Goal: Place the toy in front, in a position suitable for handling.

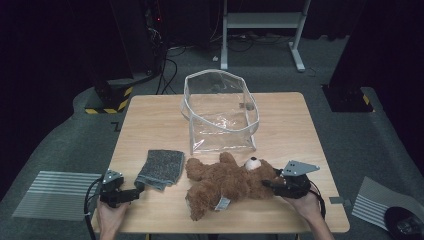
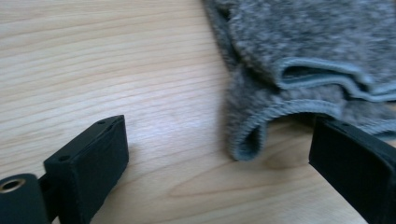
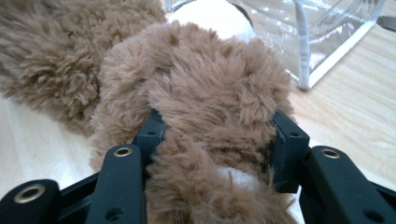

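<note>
Our right gripper (image 3: 217, 135), jaws half closed, squeezes the teddy bear (image 1: 225, 182) at its 3 o'clock end; our left gripper (image 2: 219, 154) gapes beside the grey cloth (image 2: 303, 70).

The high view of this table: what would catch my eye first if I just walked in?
A brown teddy bear lies sprawled near the front edge of the wooden table, with the right hand-held gripper closed around its head end. Behind it stands an open clear plastic bag. A folded grey cloth lies left of the bear, the left hand-held gripper open at its corner.
</note>
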### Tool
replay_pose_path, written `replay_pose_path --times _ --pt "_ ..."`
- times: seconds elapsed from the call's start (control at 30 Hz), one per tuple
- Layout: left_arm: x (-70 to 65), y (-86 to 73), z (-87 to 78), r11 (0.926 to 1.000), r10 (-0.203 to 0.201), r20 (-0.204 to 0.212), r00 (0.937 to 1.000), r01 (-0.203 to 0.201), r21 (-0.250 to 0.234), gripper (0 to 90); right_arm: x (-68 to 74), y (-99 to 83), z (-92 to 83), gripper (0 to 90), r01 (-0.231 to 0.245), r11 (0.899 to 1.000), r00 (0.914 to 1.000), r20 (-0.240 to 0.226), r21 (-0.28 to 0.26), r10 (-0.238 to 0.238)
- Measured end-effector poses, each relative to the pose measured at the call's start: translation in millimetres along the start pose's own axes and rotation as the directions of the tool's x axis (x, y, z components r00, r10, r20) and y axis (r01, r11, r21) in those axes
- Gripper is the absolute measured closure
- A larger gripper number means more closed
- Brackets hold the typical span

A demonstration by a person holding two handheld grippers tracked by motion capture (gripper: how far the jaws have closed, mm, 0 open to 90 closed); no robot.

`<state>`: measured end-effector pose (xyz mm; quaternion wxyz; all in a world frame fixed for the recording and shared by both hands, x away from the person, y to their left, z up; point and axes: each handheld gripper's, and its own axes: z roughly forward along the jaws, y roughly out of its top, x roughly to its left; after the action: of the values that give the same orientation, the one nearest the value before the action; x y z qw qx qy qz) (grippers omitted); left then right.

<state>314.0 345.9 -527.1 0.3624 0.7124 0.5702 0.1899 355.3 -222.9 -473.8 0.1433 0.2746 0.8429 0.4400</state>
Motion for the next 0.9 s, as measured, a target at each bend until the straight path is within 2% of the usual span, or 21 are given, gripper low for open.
replay_pose_path --times 0.1,0.13,0.2,0.27,0.3,0.33,0.4,0.43,0.47,0.5,0.53,0.57,0.6,0.67,0.7,0.73,0.77,0.8,0.83,0.87,0.9 --pt "-3.4 4.9 -7.1 0.9997 -0.003 0.039 0.9992 0.004 -0.025 1.4 -8.4 2.0 6.2 50.2 -0.003 1.000 1.0000 -0.005 -0.022 0.003" --pt "-3.4 4.9 -7.1 0.9997 -0.003 0.039 0.9992 0.004 -0.025 1.1 -8.4 2.0 6.2 50.2 -0.003 1.000 1.0000 -0.005 -0.022 0.003" --pt "-11.6 14.3 -16.6 0.9983 0.025 0.057 0.9981 -0.022 -0.054 0.6 -10.2 4.3 9.5 49.8 0.002 1.000 1.0000 0.002 -0.023 -0.002" --pt "-13.9 17.0 -18.4 0.9979 0.033 0.062 0.9976 -0.029 -0.057 0.4 -11.8 5.4 11.4 49.3 0.006 1.000 1.0000 0.002 -0.026 -0.006" --pt "-21.3 25.4 -20.8 0.9972 0.051 0.090 0.9947 -0.045 -0.060 0.3 -12.3 5.6 12.2 48.6 0.004 1.000 1.0000 0.000 -0.027 -0.004" --pt "-21.3 25.4 -20.8 0.9972 0.051 0.090 0.9947 -0.045 -0.060 0.1 -12.5 5.7 12.8 47.7 0.008 1.000 1.0000 -0.003 -0.031 -0.008" --pt "-29.6 33.9 -18.2 0.9966 0.074 0.097 0.9925 -0.070 -0.045 0.2 -12.4 5.2 12.9 46.2 0.004 0.999 1.0000 -0.007 -0.035 -0.004" --pt "-36.9 41.8 -11.7 0.9960 0.088 0.107 0.9904 -0.086 -0.022 0.3 -12.1 4.7 12.9 45.8 0.003 0.999 0.9999 -0.010 -0.039 -0.003" --pt "-36.9 41.8 -11.7 0.9960 0.088 0.107 0.9904 -0.086 -0.022 0.5 -12.1 4.7 12.9 45.8 0.003 0.999 0.9999 -0.010 -0.039 -0.003" --pt "-42.6 50.1 -0.4 0.9948 0.100 0.118 0.9879 -0.102 0.008 1.5 -10.5 4.0 12.3 45.1 0.000 0.999 0.9999 -0.014 -0.041 -0.001" --pt "-45.3 54.7 8.0 0.9941 0.100 0.107 0.9892 -0.104 0.032 1.9 -9.6 3.8 11.9 44.9 0.001 0.999 0.9999 -0.016 -0.040 -0.002" --pt "-45.3 54.7 8.0 0.9941 0.100 0.107 0.9892 -0.104 0.032 2.9 -8.5 3.4 11.2 44.6 0.006 0.999 0.9998 -0.019 -0.039 -0.006" --pt "-46.9 57.9 14.7 0.9938 0.096 0.097 0.9907 -0.101 0.048 2.9 -8.5 3.4 11.2 44.6 0.006 0.999 0.9998 -0.019 -0.039 -0.006" --pt "-49.2 63.4 26.9 0.9912 0.105 0.056 0.9930 -0.109 0.076 8.0 -8.2 1.9 9.5 44.1 0.005 0.999 0.9994 -0.033 -0.037 -0.006" --pt "-51.6 66.9 35.8 0.9875 0.121 0.029 0.9922 -0.124 0.098 10.7 -8.7 1.4 9.2 44.0 0.004 0.999 0.9992 -0.039 -0.038 -0.005" --pt "-51.6 66.9 35.8 0.9875 0.121 0.029 0.9922 -0.124 0.098 12.9 -9.1 1.0 9.1 44.0 0.002 0.999 0.9991 -0.043 -0.039 -0.004" --pt "-55.2 69.2 45.3 0.9853 0.129 0.012 0.9915 -0.130 0.111 14.8 -9.7 0.7 9.1 44.0 0.000 0.999 0.9988 -0.048 -0.040 -0.002" --pt "-55.2 69.2 45.3 0.9853 0.129 0.012 0.9915 -0.130 0.111 15.0 -10.0 0.5 9.2 43.9 -0.001 0.999 0.9987 -0.051 -0.042 -0.001" --pt "-57.6 70.4 51.7 0.9802 0.149 0.013 0.9887 -0.150 0.129 14.9 -10.1 0.4 9.3 43.9 -0.003 0.999 0.9985 -0.055 -0.042 0.001" --pt "-57.6 70.4 51.7 0.9802 0.149 0.013 0.9887 -0.150 0.129 15.7 -10.1 0.4 9.3 43.9 -0.003 0.999 0.9985 -0.055 -0.042 0.001" --pt "-60.9 70.6 56.4 0.9766 0.164 0.006 0.9864 -0.163 0.140 16.3 -10.2 0.3 9.4 43.5 -0.005 0.999 0.9981 -0.062 -0.043 0.002"
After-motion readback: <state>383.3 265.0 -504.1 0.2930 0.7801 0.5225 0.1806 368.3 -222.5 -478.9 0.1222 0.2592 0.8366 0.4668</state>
